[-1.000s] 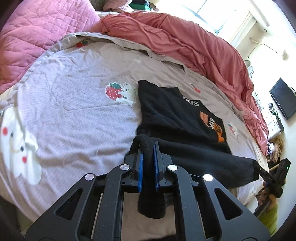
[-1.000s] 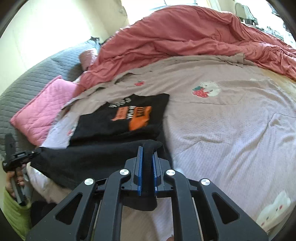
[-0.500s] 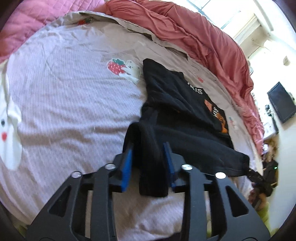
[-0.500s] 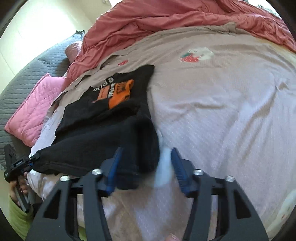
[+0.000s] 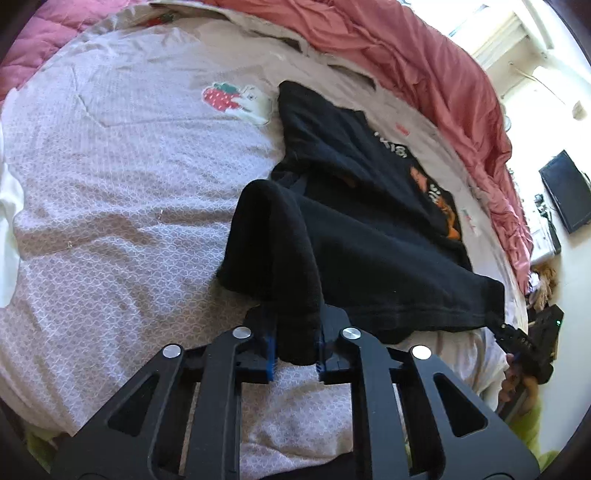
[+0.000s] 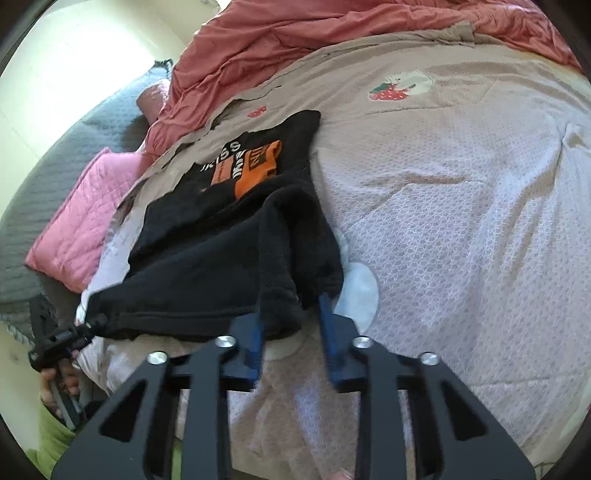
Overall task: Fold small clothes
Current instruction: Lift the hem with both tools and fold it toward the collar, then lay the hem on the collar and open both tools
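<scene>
Both grippers have dropped toward the bed since a second ago, and the black fabric once pinched tight in each is now looser. The left gripper (image 5: pixel 294 350) is closing, its blue pads almost together around a hanging fold of the black printed T-shirt (image 5: pixel 369 236). The right gripper (image 6: pixel 293 334) is also closing but has a clear gap; the cloth's corner lies against its left pad only, and whether that pad truly bites it is hard to tell under the drape. The shirt lies half folded on the pale lilac patterned bedsheet (image 5: pixel 122 184), its near hem doubled over toward the orange chest print, with a rumpled salmon-red duvet (image 6: pixel 332 33) beyond it and a quilted pink pillow (image 6: pixel 77 218) to one side. If the right jaws shut on air, that corner would probably slide off and the fold would skew, since only the left side is secured; pulling then could drag the whole garment across the sheet. White lettering beside the orange block (image 6: pixel 258 166) reads roughly "KISS", seen reversed and partly hidden; the orange panel's own text is unreadable.
</scene>
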The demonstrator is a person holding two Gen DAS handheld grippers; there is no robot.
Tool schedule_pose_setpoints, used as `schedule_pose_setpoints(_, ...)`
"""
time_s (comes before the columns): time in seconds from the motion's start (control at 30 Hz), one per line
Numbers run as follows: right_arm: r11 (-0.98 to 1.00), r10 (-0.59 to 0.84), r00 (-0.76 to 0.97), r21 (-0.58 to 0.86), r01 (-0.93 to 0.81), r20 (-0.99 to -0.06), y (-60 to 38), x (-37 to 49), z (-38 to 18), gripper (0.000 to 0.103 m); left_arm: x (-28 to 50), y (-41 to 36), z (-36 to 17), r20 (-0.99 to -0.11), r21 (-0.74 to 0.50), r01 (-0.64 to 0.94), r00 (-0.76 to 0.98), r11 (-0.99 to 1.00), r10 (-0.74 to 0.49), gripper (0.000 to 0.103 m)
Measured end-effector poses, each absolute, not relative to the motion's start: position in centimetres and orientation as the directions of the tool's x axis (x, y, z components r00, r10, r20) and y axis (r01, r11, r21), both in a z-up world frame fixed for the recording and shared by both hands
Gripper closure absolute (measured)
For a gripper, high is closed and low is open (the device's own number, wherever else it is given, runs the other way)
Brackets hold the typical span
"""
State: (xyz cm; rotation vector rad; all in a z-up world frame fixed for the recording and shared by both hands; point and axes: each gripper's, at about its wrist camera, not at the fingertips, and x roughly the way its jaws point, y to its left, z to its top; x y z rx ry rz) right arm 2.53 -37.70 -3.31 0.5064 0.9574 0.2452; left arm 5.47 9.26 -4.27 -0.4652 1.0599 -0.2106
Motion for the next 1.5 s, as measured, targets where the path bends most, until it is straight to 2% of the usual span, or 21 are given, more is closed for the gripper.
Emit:
schedule_pose_setpoints(0.2, 0.870, 0.420, 0.599, 0.491, -0.052, -0.681, -37.3, 3.6, 0.0, 0.088, 6.0, 9.4, -1.0, -0.749, -0.459, -0.014, 0.545, 0.889, -0.377, 0.099)
schedule_pose_setpoints(0.23, 0.868, 0.423, 0.605, 0.493, -0.057, -0.675, -37.3, 3.9, 0.3, 0.090, 6.5, 9.5, -0.3, -0.737, -0.470, -0.009, 0.555, 0.883, -0.387, 0.099)
schedule_pose_setpoints(0.27, 0.863, 0.430, 0.614, 0.501, -0.066, -0.661, -37.4, 4.5, 0.8, 0.097, 6.9, 9.6, 0.1, -0.730, -0.477, -0.007, 0.560, 0.879, -0.391, 0.099)
schedule_pose_setpoints(0.53, 0.871, 0.412, 0.655, 0.485, -0.079, -0.633, -37.6, 10.7, 3.3, 0.097, 13.0, 10.2, 2.1, -0.686, -0.552, -0.032, 0.585, 0.833, -0.432, 0.099)
schedule_pose_setpoints(0.73, 0.879, 0.369, 0.680, 0.475, -0.035, -0.634, -38.3, 16.4, 3.8, 0.097, 18.0, 10.3, 3.2, -0.687, -0.539, -0.041, 0.599, 0.841, -0.411, 0.099)
schedule_pose_setpoints(0.93, 0.910, 0.308, 0.661, 0.414, 0.004, -0.684, -37.3, 22.2, 2.4, 0.097, 22.3, 9.7, 2.3, -0.736, -0.473, -0.083, 0.585, 0.877, -0.341, 0.099)
schedule_pose_setpoints(1.23, 0.934, 0.228, 0.578, 0.344, 0.099, -0.784, -36.4, 26.4, -3.9, 0.096, 25.7, 9.8, -2.6, -0.806, -0.407, -0.167, 0.528, 0.898, -0.267, 0.096)
schedule_pose_setpoints(1.33, 0.934, 0.251, 0.573, 0.352, 0.070, -0.780, -36.5, 26.2, -4.1, 0.089, 25.8, 10.8, -3.7, -0.783, -0.467, -0.170, 0.535, 0.868, -0.317, 0.093)
schedule_pose_setpoints(1.37, 0.934, 0.257, 0.583, 0.353, 0.055, -0.771, -36.6, 25.9, -3.6, 0.078, 25.3, 11.1, -3.6, -0.765, -0.489, -0.162, 0.552, 0.857, -0.333, 0.092)
schedule_pose_setpoints(1.4, 0.935, 0.256, 0.598, 0.351, 0.045, -0.760, -36.8, 25.4, -3.1, 0.061, 24.8, 11.1, -3.2, -0.747, -0.497, -0.145, 0.574, 0.856, -0.337, 0.090)
schedule_pose_setpoints(1.47, 0.948, 0.240, 0.663, 0.317, -0.004, -0.709, -36.9, 23.4, -1.2, 0.049, 23.2, 10.8, -2.0, -0.708, -0.490, -0.094, 0.623, 0.866, -0.333, 0.082)
schedule_pose_setpoints(1.5, 0.953, 0.236, 0.677, 0.301, -0.022, -0.697, -36.8, 22.7, -0.6, 0.049, 22.3, 10.6, -1.4, -0.696, -0.468, -0.078, 0.646, 0.880, -0.313, 0.076)
